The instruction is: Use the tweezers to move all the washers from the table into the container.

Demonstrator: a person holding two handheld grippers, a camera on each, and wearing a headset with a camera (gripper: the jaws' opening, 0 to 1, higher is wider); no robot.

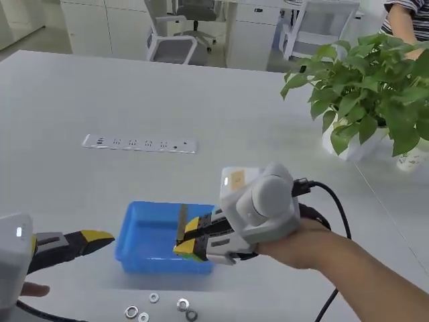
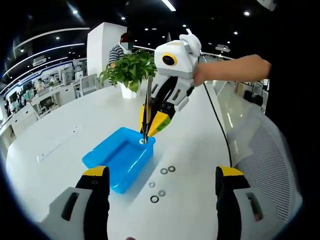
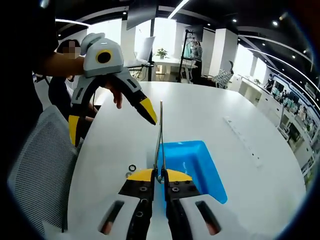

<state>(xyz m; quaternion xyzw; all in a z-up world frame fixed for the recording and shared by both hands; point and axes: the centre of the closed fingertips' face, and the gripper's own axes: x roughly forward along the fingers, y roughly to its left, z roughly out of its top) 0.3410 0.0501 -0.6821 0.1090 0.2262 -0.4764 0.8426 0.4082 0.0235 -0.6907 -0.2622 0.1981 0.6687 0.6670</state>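
Head view: we clamp tweezers [image 1: 181, 221] in right gripper [image 1: 188, 241] jaws, left gripper [image 1: 98, 239] jaws apart; five washers [image 1: 182, 305] left at table [image 1: 201, 114] edge.

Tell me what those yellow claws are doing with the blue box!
A person holds a gripper in each hand. The right gripper is clamped on thin metal tweezers, whose tips hang at the edge of the blue plastic container, with what looks like a tiny ring-shaped washer at them. The left gripper is open and holds nothing. Five small round metal washers lie on the white table beside the container.
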